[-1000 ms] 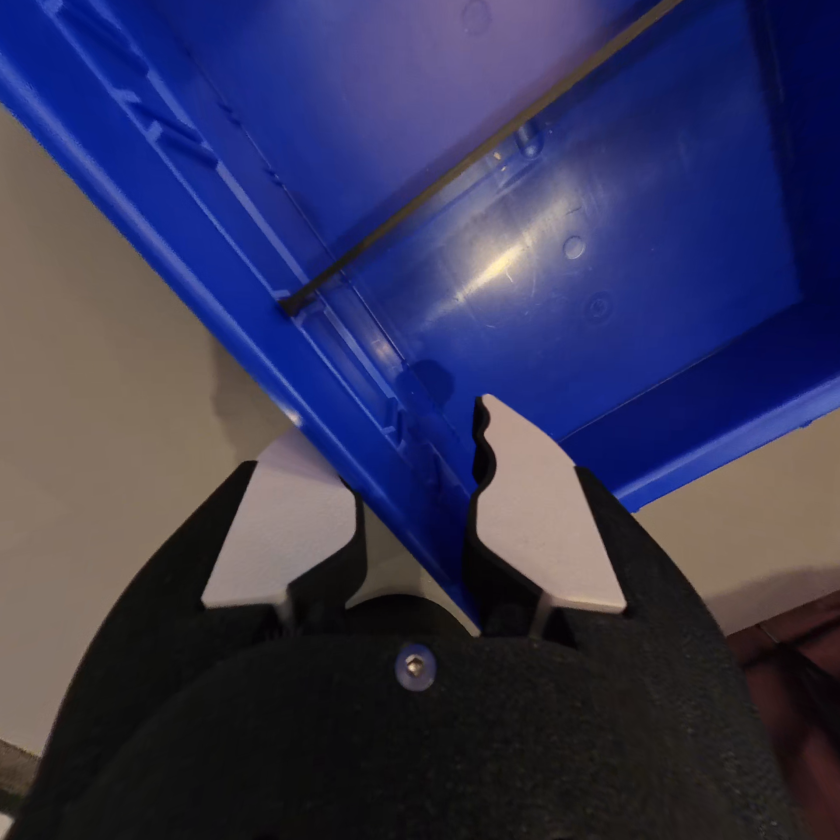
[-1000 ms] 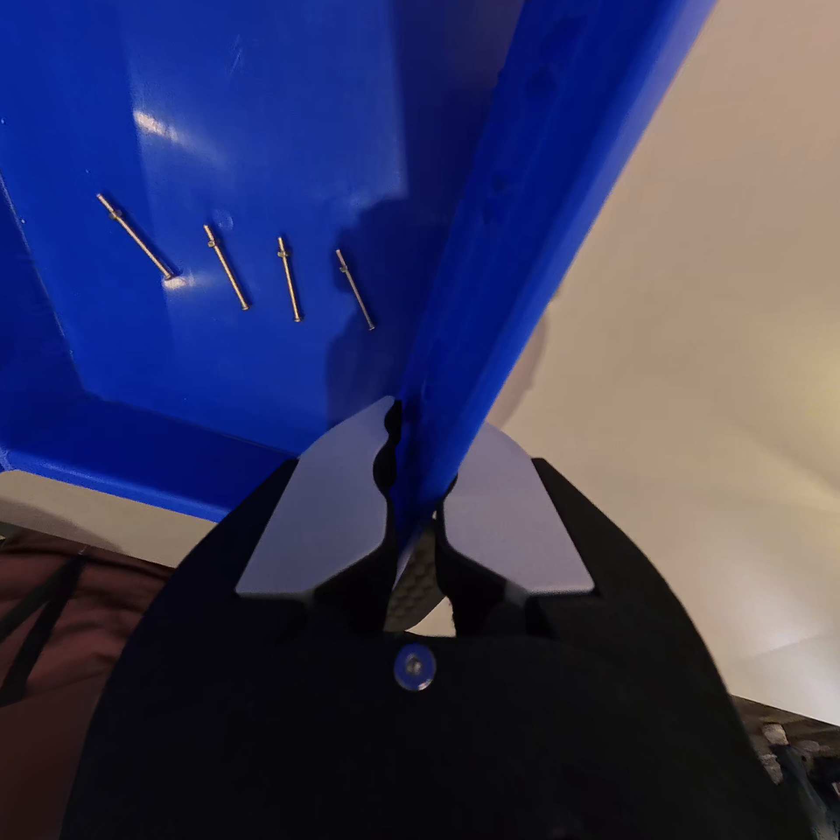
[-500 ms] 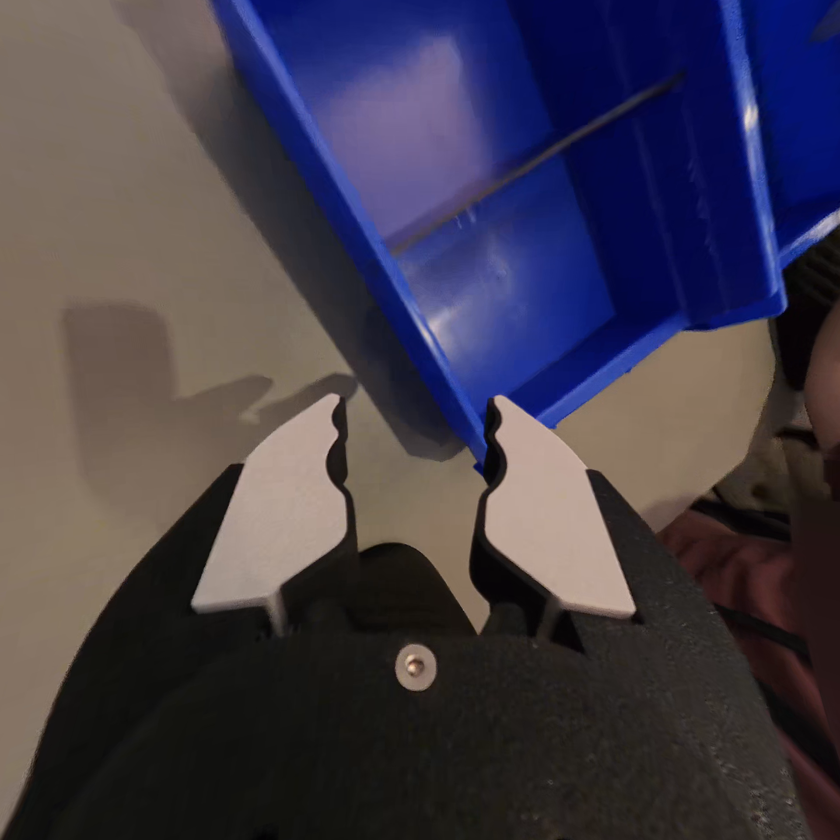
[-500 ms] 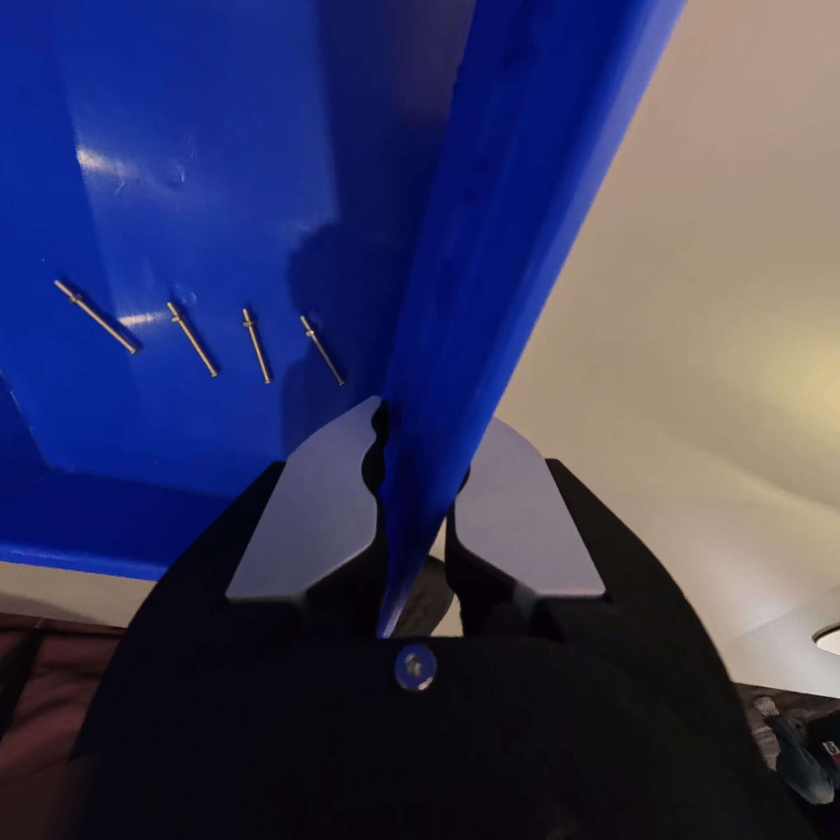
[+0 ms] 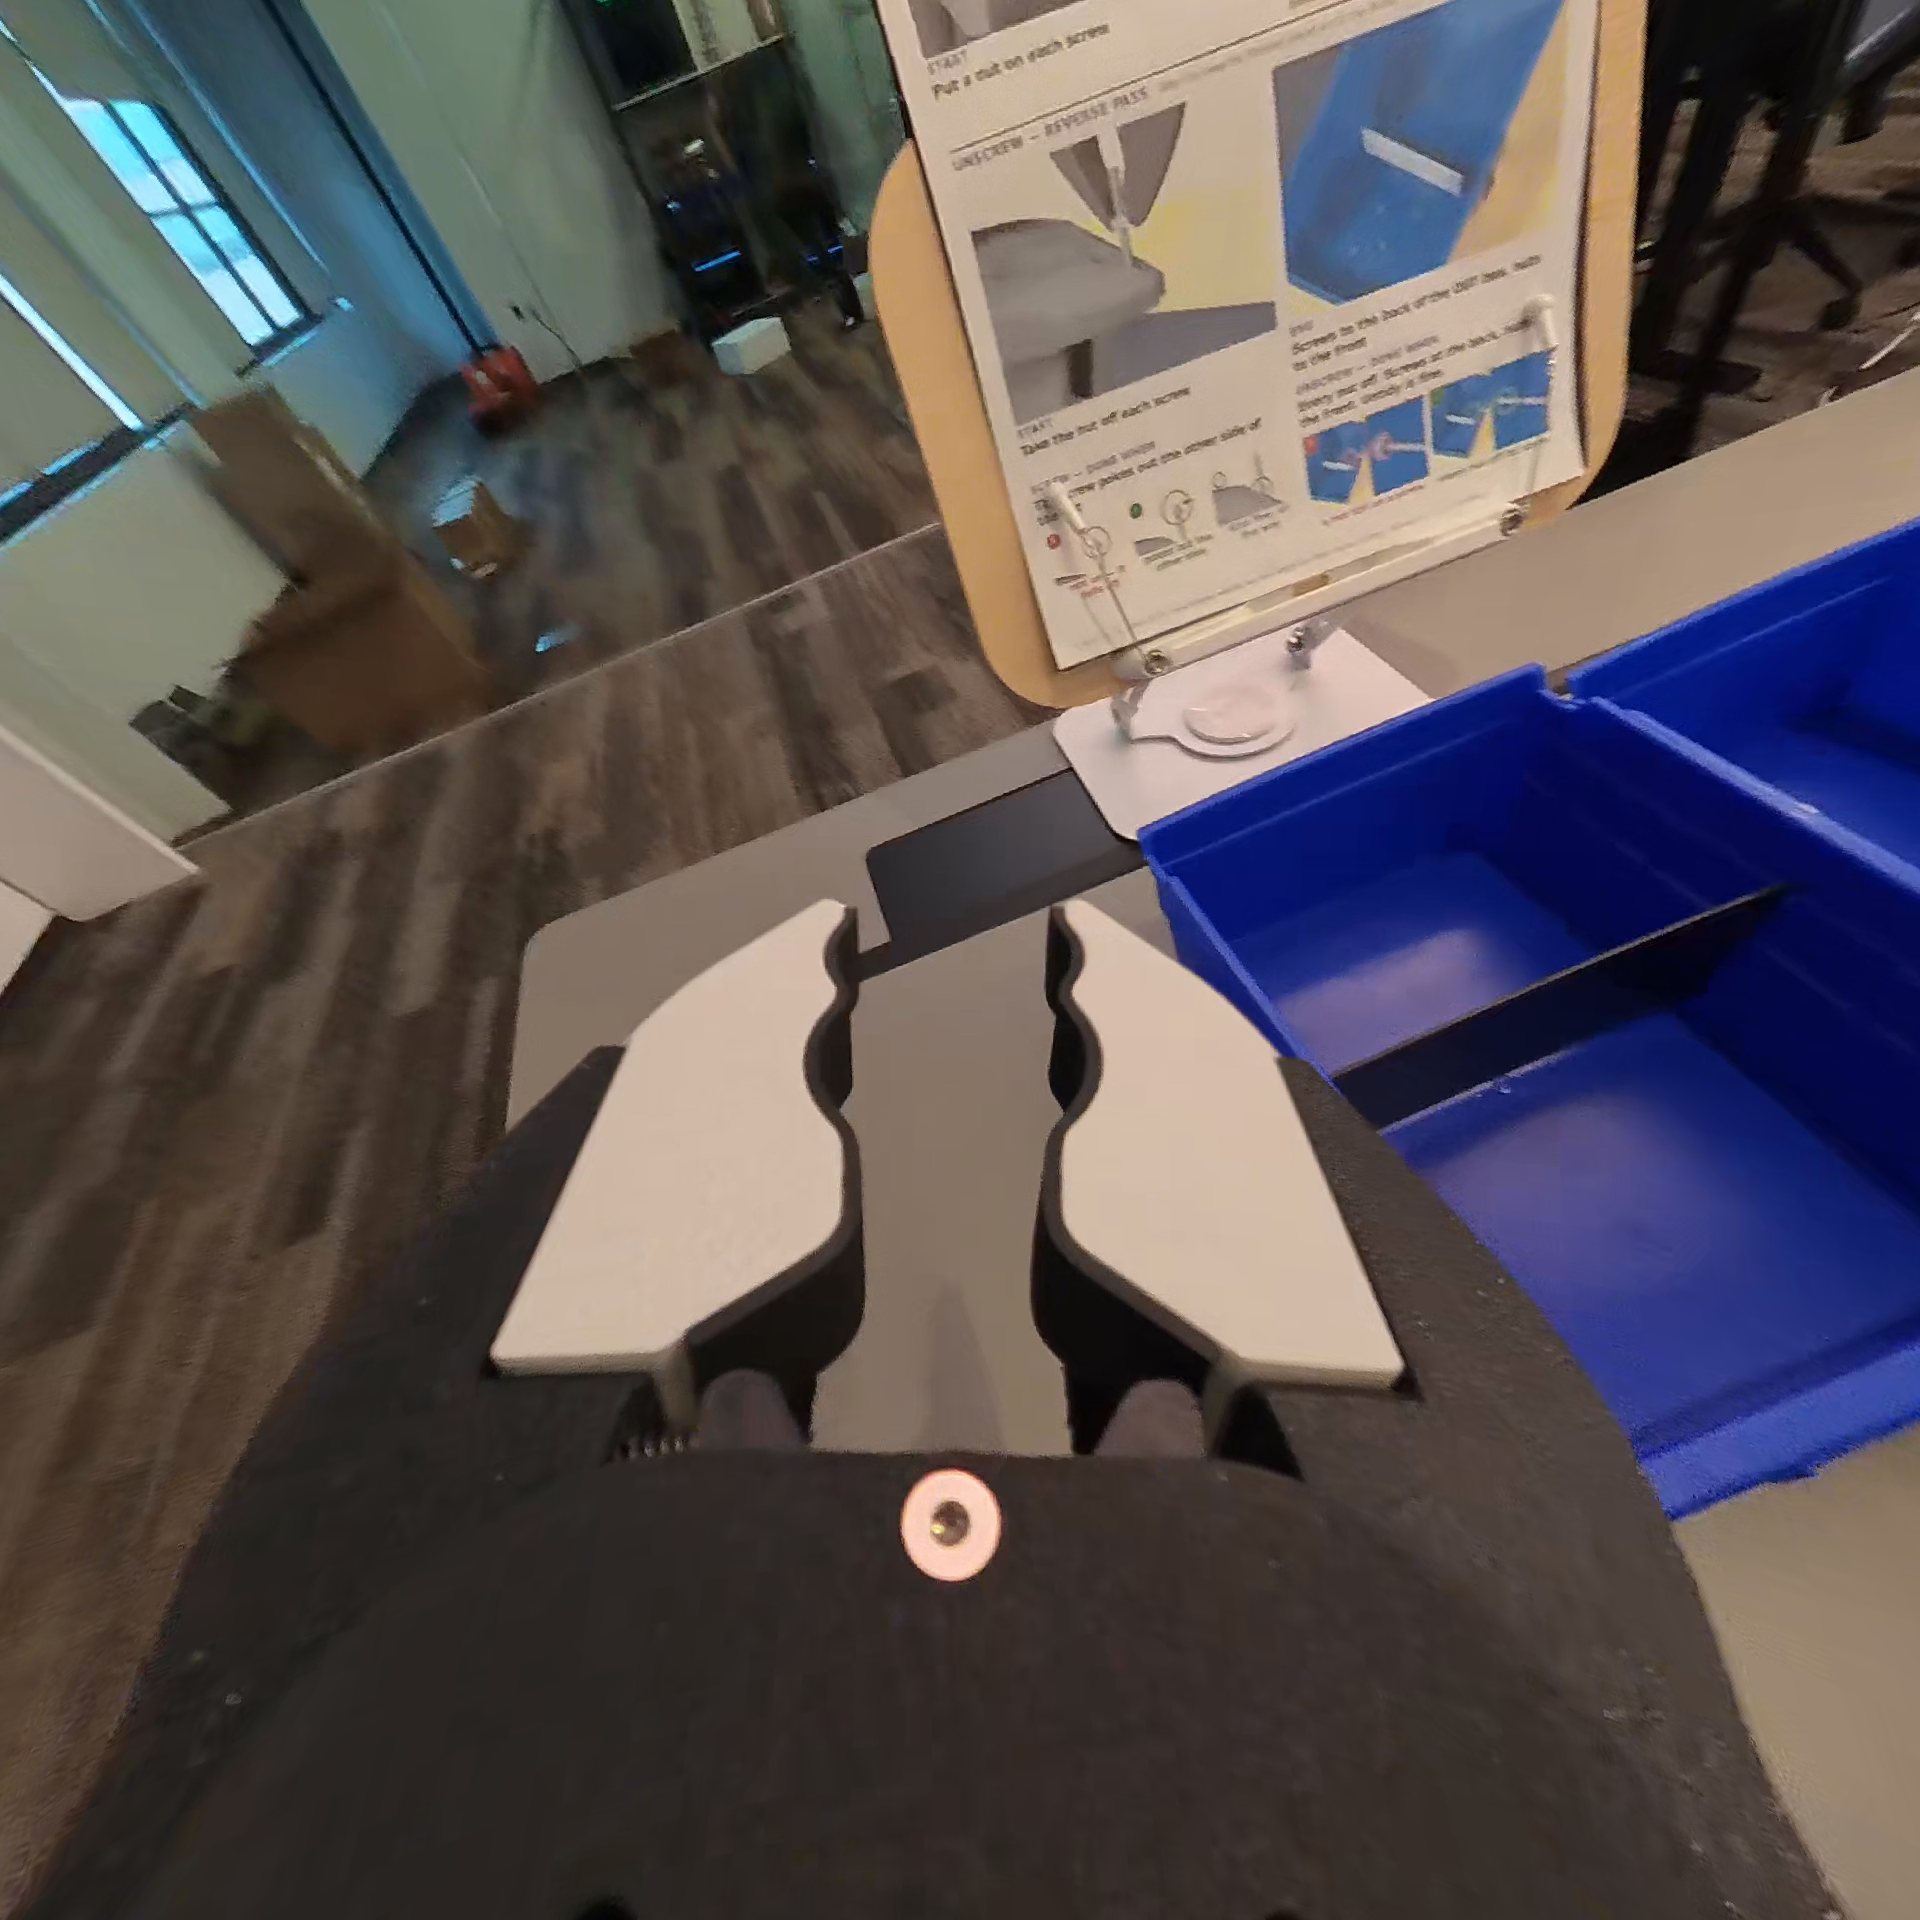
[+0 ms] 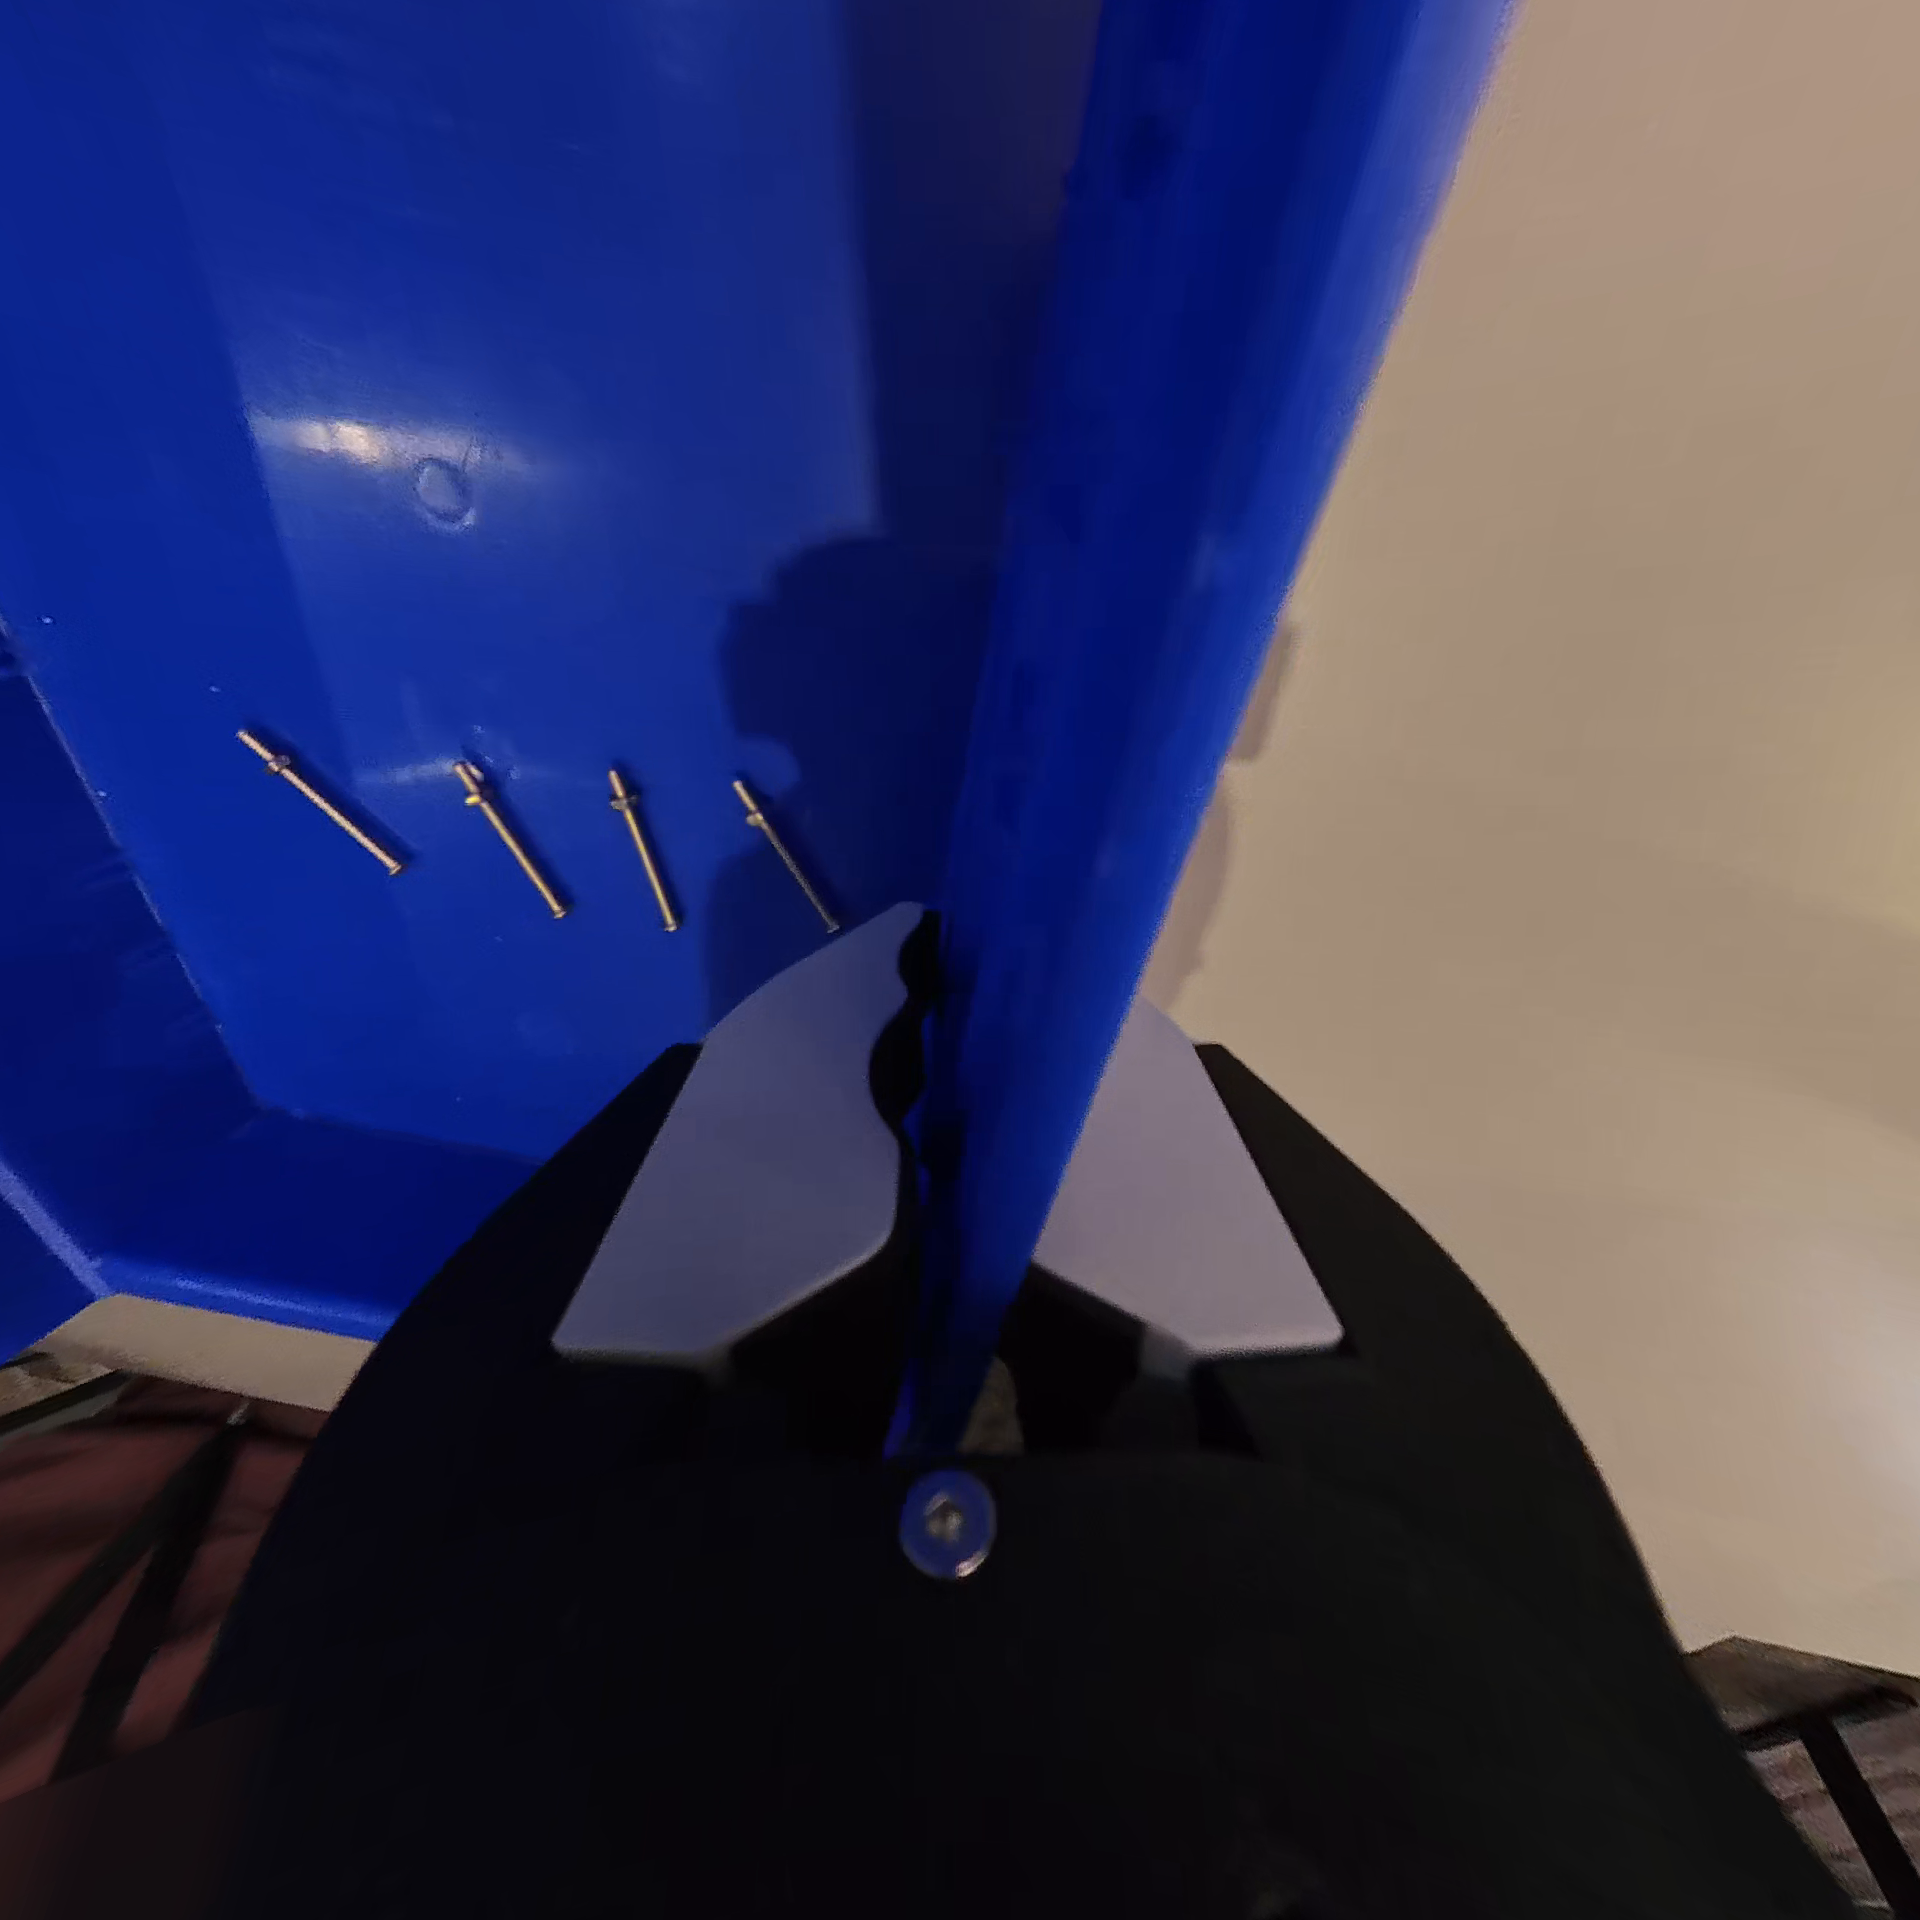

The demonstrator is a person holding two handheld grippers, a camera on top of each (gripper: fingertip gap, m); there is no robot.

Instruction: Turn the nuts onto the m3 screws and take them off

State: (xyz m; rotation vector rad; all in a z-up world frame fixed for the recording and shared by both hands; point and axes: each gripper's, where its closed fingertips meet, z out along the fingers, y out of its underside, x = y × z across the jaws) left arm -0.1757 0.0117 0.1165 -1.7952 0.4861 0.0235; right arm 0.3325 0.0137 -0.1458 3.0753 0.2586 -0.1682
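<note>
My left gripper (image 5: 951, 920) is open and empty, above the grey table (image 5: 675, 997), just left of a blue bin (image 5: 1351, 774) that has a black divider (image 5: 1558, 997). In the right wrist view, my right gripper (image 6: 1023, 966) is shut on the side wall (image 6: 1143, 520) of a blue bin. Its right finger is partly hidden behind that wall. Several thin brass-coloured screws (image 6: 639, 847) lie side by side on the bin's floor, just left of my left fingertip (image 6: 831, 1018). Each carries a small nut (image 6: 621, 802) near its far end.
An instruction sheet on a wooden board (image 5: 1247, 312) stands on a white base (image 5: 1226, 727) behind the bins. A second blue bin (image 5: 1766, 675) sits to the right of the first. A black pad (image 5: 987, 873) lies ahead of my left gripper. The table edge and wooden floor (image 5: 312, 1039) are to the left. The tips of one gripper are about 55 cm away from the tips of the other.
My left gripper let go of the bin wall, drew back and tilted up so it looks across the table. My right gripper loosened slightly on the bin wall, then closed on it again.
</note>
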